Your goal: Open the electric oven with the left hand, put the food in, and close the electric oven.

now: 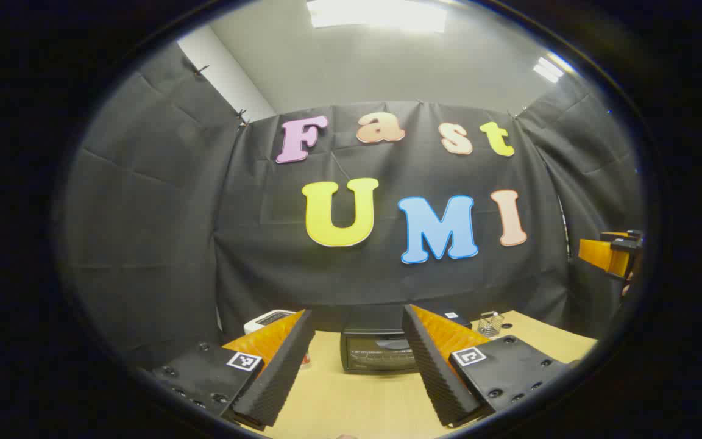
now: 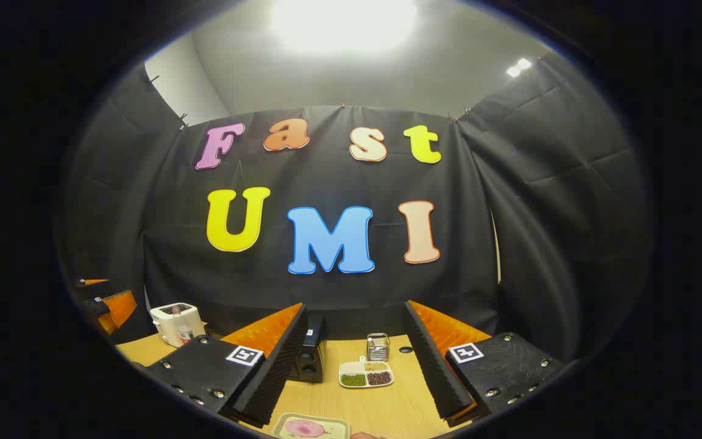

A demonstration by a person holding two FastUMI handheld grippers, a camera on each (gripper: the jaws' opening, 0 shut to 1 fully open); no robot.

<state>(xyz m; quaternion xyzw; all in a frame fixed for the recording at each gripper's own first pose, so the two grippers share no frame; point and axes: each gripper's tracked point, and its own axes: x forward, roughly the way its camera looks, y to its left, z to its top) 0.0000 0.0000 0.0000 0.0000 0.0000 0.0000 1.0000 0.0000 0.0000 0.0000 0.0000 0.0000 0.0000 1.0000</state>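
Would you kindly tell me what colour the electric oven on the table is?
The electric oven is black with a dark glass door, showing best in the left gripper view.

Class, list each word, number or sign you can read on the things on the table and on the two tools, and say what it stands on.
None of it can be read.
electric oven: pale marks on its front, too small to read.
white appliance: a label patch, blurred.
left tool and right tool: square black-and-white marker tags, patterns rather than words.
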